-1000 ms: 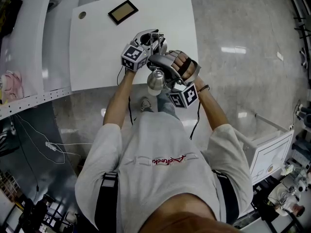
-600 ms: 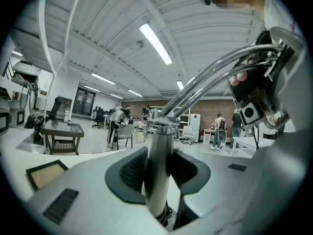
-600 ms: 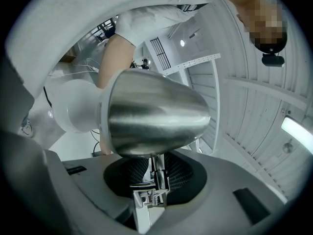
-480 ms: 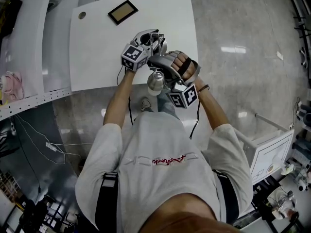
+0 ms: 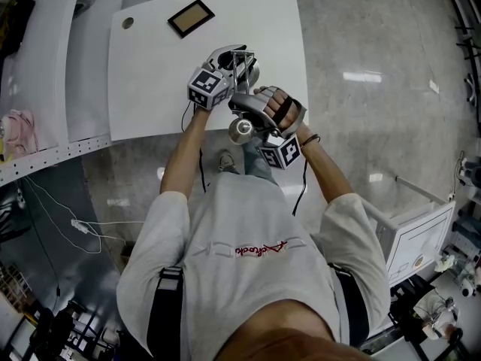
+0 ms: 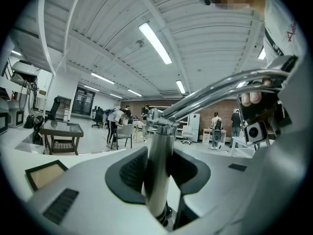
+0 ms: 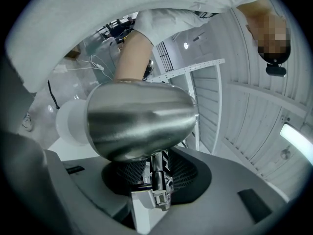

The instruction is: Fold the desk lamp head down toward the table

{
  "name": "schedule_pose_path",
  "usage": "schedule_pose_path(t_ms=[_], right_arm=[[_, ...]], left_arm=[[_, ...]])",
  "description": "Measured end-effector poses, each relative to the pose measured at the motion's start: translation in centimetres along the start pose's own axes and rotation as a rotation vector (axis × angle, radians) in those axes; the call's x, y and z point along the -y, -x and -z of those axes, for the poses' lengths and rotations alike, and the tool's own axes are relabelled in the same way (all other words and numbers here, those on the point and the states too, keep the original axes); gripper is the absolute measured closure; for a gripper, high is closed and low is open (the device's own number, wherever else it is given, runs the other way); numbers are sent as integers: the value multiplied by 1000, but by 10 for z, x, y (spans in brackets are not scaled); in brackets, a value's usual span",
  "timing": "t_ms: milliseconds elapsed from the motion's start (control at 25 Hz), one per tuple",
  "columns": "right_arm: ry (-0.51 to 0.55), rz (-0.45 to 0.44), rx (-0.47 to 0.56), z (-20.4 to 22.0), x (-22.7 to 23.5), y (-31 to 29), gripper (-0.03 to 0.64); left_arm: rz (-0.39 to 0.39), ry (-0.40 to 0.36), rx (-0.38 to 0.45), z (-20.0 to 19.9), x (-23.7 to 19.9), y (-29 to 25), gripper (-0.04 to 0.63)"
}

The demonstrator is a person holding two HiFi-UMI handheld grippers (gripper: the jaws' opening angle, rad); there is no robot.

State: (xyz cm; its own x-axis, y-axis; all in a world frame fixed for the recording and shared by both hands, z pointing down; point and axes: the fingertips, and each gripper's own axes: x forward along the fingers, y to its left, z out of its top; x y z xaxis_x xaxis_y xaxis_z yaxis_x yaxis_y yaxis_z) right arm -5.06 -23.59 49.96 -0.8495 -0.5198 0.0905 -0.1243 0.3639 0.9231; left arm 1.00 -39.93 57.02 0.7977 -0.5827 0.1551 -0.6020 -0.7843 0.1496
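Polished silver on the lamp head (image 7: pixel 142 126) and lamp pole (image 6: pixel 157 180), white on the desk (image 5: pixel 150 74). Black-and-white square markers on the cubes of the left tool (image 5: pixel 244 68) and right tool (image 5: pixel 242 113). Dark rim round a tan middle on the picture frame (image 5: pixel 190 19), red lettering on the light grey shirt (image 5: pixel 248 277).

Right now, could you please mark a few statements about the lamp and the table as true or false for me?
1. The left gripper clamps the pole. True.
2. The head is matte black. False: it is shiny metal.
3. A frame lies on the table. True.
4. The table is dark wood. False: it is white.
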Motion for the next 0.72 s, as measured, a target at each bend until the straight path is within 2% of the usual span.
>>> schedule_pose_path(t_ms=[120,400,720], right_arm=[[30,21,2,1,-6,-1,492],[27,38,9,2,-10,-1,486],[56,2,-22,5,-12,0,470]], left_arm=[[-3,3,-5,1,-1,0,459],[-3,6,-3,1,-1,1,459],[-24,-26,-28,-2,1,4,457]])
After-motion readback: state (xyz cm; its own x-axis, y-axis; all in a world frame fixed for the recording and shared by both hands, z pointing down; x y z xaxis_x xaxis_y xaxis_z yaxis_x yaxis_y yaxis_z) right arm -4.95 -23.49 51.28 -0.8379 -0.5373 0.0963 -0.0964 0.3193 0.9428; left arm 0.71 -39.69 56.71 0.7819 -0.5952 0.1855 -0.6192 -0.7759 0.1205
